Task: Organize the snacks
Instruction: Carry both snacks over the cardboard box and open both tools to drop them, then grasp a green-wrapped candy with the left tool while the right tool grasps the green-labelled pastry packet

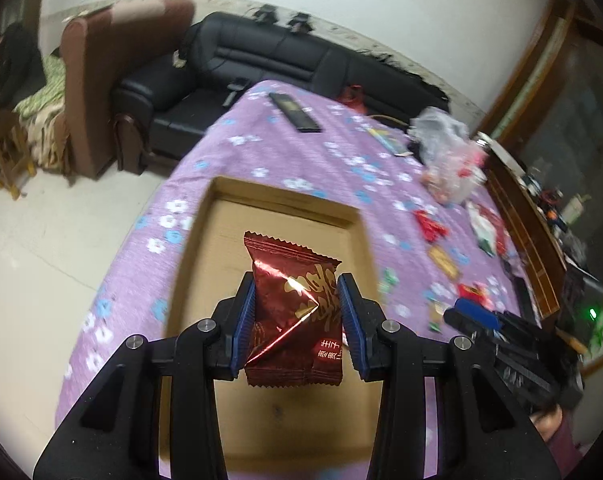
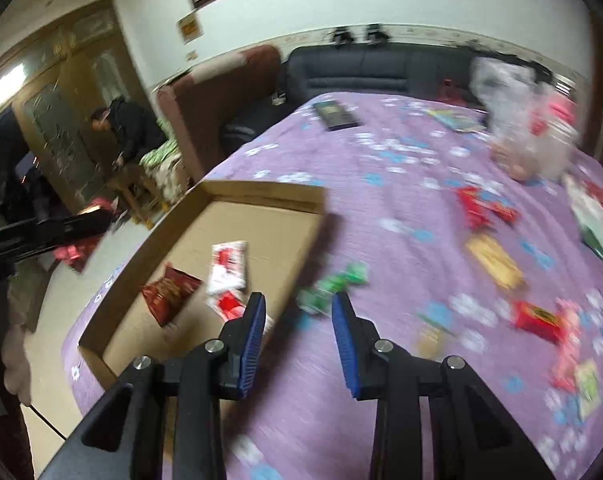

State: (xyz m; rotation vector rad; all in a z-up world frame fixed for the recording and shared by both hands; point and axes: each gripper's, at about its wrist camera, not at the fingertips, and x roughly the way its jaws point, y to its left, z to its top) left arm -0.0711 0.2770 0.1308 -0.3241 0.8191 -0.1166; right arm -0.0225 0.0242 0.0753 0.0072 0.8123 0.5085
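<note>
My left gripper is shut on a dark red foil snack packet and holds it above the open cardboard box. In the right wrist view the box holds a dark red packet and a white and red packet. My right gripper is open and empty, above the purple cloth just right of the box. A green wrapped snack lies just beyond its fingertips. Several red, yellow and green snacks lie scattered on the right of the table.
The table has a purple flowered cloth. A black flat case lies at its far end and a clear plastic bag of snacks at the far right. A black sofa stands behind; floor lies left of the table.
</note>
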